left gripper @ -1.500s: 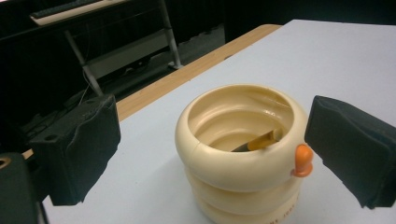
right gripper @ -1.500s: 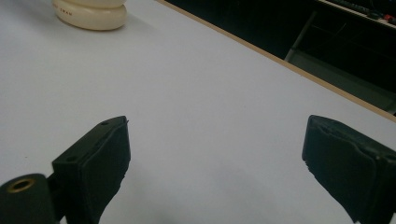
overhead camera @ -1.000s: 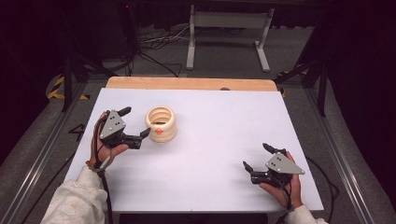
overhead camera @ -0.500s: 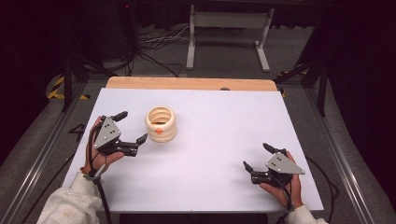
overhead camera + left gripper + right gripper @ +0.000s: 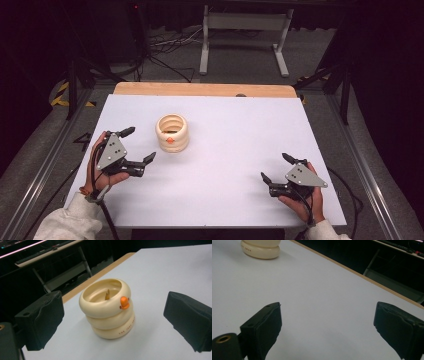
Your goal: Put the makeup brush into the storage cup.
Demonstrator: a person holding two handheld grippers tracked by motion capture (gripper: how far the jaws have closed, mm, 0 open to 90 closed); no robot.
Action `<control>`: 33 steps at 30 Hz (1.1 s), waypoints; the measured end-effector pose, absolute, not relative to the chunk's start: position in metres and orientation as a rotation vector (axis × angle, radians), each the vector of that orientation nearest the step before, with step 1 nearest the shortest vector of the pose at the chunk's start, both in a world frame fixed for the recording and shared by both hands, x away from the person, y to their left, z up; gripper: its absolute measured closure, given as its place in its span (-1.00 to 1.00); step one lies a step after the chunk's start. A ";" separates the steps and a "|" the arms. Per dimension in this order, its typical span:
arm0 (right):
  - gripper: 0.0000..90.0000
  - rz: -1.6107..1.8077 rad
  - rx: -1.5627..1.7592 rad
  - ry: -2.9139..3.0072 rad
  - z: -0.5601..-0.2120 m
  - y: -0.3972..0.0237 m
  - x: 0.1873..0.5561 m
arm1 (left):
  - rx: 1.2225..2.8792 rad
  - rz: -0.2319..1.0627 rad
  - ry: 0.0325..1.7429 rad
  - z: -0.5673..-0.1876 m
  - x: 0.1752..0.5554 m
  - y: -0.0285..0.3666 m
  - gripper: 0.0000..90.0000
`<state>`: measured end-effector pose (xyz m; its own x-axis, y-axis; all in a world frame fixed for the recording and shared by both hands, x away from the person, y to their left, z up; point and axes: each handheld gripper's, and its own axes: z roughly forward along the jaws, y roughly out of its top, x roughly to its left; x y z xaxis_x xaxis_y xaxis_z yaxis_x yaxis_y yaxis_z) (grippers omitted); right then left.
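where it stands, cream ringed pot [image 5: 108,308] (orange beak) is upright.

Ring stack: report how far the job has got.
Done: the three cream rings stand stacked as one ring stack on the white table, the top ring bearing an orange beak. In hand: nothing; the left hand-held gripper is open, apart from the stack and aimed at it. The right hand-held gripper is open, far off. Left: probably just resting both.
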<state>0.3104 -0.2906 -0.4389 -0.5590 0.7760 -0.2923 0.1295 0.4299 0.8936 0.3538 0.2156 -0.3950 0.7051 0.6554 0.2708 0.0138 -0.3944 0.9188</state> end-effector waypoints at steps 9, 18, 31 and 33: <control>-0.80 1.151 0.751 1.968 -0.438 -0.289 0.309 | 1.895 0.761 0.533 -0.406 0.339 0.216 -0.95; -0.80 1.142 0.754 1.961 -0.438 -0.292 0.310 | 1.910 0.710 0.564 -0.426 0.333 0.220 -0.93; -0.81 1.136 0.762 1.957 -0.439 -0.297 0.306 | 1.920 0.642 0.580 -0.441 0.320 0.219 -0.91; -0.82 1.139 0.765 1.955 -0.439 -0.298 0.306 | 1.915 0.613 0.588 -0.443 0.316 0.220 -0.91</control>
<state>0.3057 -0.2976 -0.4389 -0.5522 0.7795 -0.2957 0.1275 0.4294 0.8941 0.3159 0.2197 -0.4435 0.7534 0.6383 0.1582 0.1318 -0.3822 0.9147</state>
